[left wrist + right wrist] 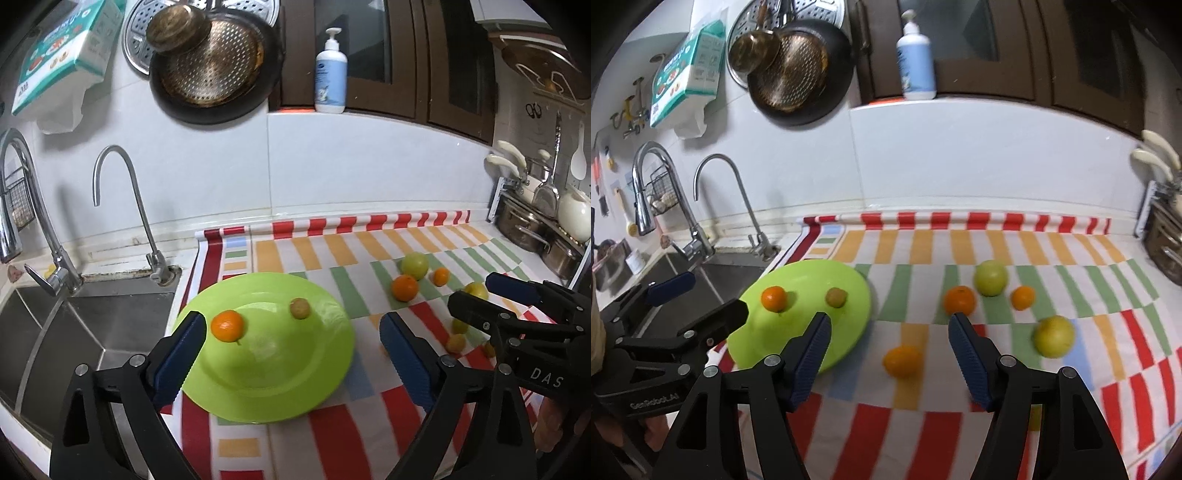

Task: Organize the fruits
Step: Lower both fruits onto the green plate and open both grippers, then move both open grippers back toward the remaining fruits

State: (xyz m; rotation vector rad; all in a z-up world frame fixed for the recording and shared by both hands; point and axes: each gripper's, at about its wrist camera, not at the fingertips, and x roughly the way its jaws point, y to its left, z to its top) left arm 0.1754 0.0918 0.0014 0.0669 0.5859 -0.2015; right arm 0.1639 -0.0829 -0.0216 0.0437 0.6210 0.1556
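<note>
Both claws are held wide open and empty: the left gripper [291, 354] over the green plate [295, 384], the right gripper [888, 354] around a blurred orange fruit [902, 360].

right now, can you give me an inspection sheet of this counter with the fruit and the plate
surface: striped red, orange and green tablecloth over the counter, next to a steel sink.
job's things: round lime-green plastic plate holds one small orange and one small brownish-green fruit. On the cloth lie three oranges and two yellow-green round fruits.
clutter: nothing seen on the cloth besides fruit.
grippers: left gripper open above the plate; right gripper open above the nearest orange.
cables: nothing seen.
surroundings: two taps, hanging dark pan, white pump bottle, steel pots.
</note>
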